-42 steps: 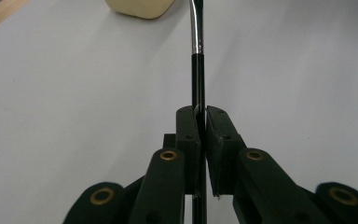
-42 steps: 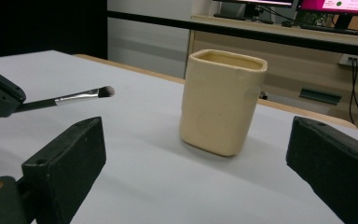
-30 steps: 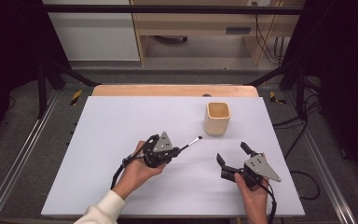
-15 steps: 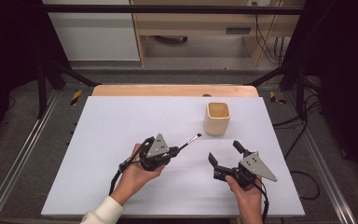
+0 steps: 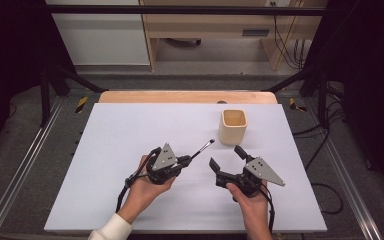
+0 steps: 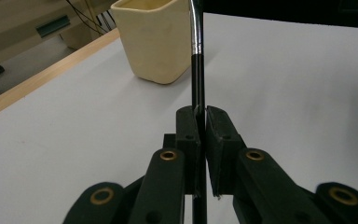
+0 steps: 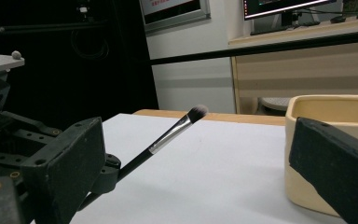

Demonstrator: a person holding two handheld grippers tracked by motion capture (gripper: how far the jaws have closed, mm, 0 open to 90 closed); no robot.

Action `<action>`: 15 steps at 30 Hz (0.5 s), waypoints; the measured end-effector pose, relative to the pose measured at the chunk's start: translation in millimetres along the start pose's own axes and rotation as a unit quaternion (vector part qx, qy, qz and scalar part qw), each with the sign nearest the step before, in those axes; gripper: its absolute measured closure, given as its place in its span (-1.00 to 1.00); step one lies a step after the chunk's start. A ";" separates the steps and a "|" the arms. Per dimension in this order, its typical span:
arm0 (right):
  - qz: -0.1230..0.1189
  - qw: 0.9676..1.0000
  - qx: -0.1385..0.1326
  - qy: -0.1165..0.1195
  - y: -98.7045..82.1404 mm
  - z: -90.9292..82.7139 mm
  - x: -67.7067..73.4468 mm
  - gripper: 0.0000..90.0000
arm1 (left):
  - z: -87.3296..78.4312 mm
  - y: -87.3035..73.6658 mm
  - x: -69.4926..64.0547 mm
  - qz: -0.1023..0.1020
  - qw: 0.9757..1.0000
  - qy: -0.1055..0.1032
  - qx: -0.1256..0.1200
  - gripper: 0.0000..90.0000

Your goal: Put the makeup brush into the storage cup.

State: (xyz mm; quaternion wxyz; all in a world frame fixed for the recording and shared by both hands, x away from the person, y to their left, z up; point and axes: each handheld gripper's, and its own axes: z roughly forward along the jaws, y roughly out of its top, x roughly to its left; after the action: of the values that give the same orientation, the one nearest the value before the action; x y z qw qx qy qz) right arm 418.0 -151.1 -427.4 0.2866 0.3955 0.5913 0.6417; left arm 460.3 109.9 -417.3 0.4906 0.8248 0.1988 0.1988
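Observation:
A black-handled makeup brush [image 5: 203,148] with a silver ferrule and a grey tip is clamped by its handle in my left gripper [image 5: 185,162], which is shut on it at mid-table. The brush points up and right toward a cream square cup [image 5: 233,126] standing upright. In the left gripper view the pads [image 6: 188,130] pinch the brush [image 6: 196,70], with the cup [image 6: 156,39] beyond. My right gripper [image 5: 227,158] is open, just right of the brush tip and in front of the cup. In the right gripper view its jaws frame the brush [image 7: 172,133] and the cup [image 7: 326,109], with nothing between them.
The white tabletop [image 5: 130,130] has a wooden strip [image 5: 180,96] along its far edge. Metal frame rails [image 5: 20,170] run along both sides. Cables [image 5: 325,190] lie on the floor at the right. A wooden desk [image 5: 205,25] stands beyond the table.
My right gripper has moved left and away from the table's near edge, closer to the brush tip and the cup. The left gripper has barely shifted, still holding the brush.

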 end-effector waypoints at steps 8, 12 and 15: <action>0.035 0.999 -0.010 0.016 -2.7 10.8 6.9 -0.77 | -3.4 2.8 -2.3 0.000 1.000 0.006 -0.014 0.88; 0.059 0.998 -0.003 0.024 -4.4 16.9 4.9 -0.60 | -1.8 4.4 -5.8 0.000 1.000 0.003 -0.020 0.88; 0.077 0.996 -0.001 0.033 -4.8 21.4 2.3 -0.47 | -0.1 5.0 -8.3 0.001 1.000 0.001 -0.020 0.88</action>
State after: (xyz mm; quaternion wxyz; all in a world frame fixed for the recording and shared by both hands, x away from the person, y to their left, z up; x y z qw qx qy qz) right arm 434.5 -137.2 -432.0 0.2168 0.4185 0.5675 0.6751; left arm 453.9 103.4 -413.9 0.5070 0.8145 0.1948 0.2040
